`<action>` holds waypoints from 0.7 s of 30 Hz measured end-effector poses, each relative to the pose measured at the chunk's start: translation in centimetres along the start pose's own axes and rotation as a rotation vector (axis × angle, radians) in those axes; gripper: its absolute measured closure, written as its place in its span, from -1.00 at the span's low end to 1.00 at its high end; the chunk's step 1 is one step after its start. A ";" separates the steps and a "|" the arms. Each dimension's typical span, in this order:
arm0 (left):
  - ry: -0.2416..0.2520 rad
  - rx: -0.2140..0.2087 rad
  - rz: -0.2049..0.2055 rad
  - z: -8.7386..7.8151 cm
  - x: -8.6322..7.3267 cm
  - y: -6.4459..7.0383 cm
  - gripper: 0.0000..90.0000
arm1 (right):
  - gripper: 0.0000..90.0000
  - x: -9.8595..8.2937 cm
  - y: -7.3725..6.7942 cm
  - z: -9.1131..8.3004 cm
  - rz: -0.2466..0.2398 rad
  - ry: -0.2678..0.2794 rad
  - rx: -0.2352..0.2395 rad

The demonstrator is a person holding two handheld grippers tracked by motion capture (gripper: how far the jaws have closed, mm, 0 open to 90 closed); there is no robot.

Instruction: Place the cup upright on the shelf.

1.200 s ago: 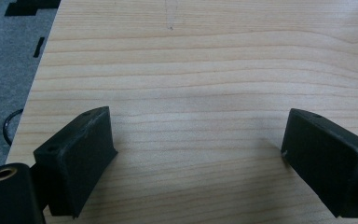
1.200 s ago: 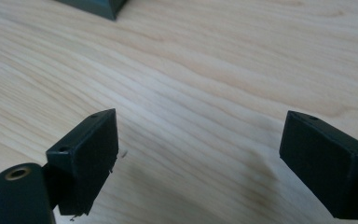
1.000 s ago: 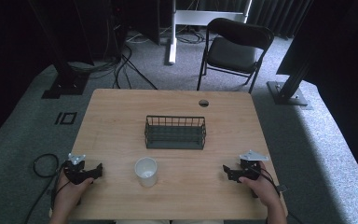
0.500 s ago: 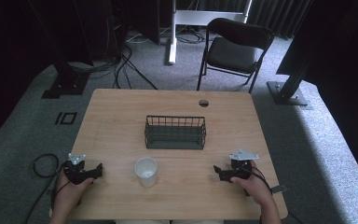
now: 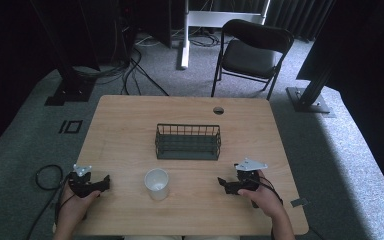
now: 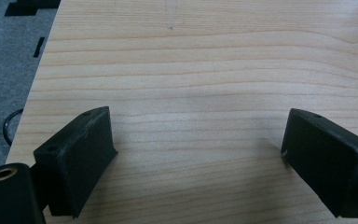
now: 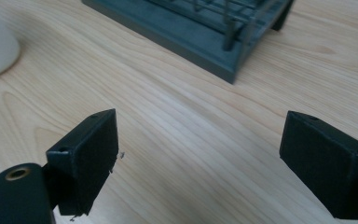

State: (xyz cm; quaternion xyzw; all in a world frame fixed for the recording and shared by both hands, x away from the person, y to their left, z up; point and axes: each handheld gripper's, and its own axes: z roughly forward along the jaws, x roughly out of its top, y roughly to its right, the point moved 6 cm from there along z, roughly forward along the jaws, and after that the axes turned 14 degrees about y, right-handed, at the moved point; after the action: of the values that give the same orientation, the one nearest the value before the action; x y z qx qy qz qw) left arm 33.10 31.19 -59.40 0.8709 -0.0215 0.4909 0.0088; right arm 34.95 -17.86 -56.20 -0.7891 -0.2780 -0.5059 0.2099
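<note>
Right claw (image 5: 223,183) has slid left along the table's near edge toward the white paper cup (image 5: 157,183), released; left claw (image 5: 105,181) released, idle. Next: close on cup.

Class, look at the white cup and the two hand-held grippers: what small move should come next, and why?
Probably ease the right hand-held gripper leftward toward the cup. Its jaws stand open and empty, aimed that way, and the cup stands upright, untouched, on the table before the basket.
</note>
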 end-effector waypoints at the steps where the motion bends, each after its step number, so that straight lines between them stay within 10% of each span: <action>1: -0.001 0.000 0.000 0.0 0.0 0.0 -0.79 | -0.75 0.1 -0.2 0.1 0.000 -0.002 0.004; 21: 0.000 0.000 0.000 0.0 0.0 0.0 -0.79 | -0.75 1.3 -5.0 2.6 -0.057 0.007 0.136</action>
State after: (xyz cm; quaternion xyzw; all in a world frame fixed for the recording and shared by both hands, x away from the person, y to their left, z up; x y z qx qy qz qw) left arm 33.10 31.18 -59.40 0.8709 -0.0213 0.4909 0.0089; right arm 33.86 -12.17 -55.84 -0.7630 -0.3336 -0.4942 0.2496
